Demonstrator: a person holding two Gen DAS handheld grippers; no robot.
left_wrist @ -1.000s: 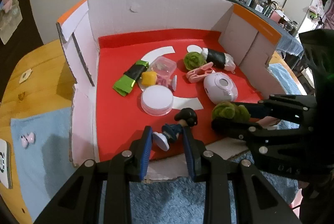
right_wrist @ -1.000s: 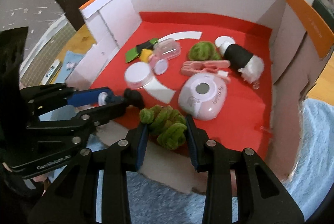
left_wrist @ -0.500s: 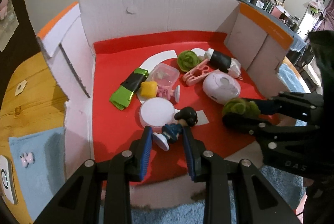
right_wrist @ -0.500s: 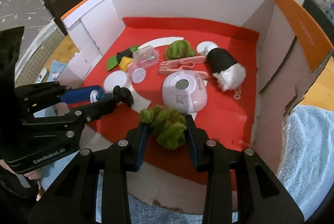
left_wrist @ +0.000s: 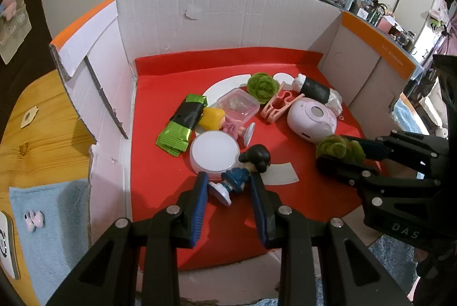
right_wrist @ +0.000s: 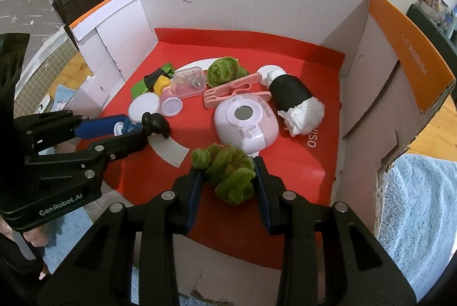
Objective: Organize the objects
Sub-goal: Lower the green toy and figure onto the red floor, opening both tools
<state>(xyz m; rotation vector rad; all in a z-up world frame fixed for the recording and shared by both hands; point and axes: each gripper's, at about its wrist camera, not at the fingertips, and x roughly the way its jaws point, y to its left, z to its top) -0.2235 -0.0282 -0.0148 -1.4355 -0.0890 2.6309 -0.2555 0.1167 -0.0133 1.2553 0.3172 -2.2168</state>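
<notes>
Already I am bringing the last two pieces over the cardboard box (right_wrist: 257, 9) at lower frame, my left gripper (left_wrist: 228, 186) clamping the dark-haired figurine (left_wrist: 242, 171) and my right gripper (right_wrist: 228, 177) pinching the green fuzzy coil (right_wrist: 228, 171), both unreleased above the box's other contents.

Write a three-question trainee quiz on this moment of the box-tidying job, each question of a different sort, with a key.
1. True or false: the left gripper is shut on the dark-haired figurine.
2. The right gripper holds: A) the pink clip, B) the green fuzzy bundle, C) the round white lid.
3. What colour is the floor of the cardboard box?

Key: 1 true; 2 B; 3 red.
</notes>
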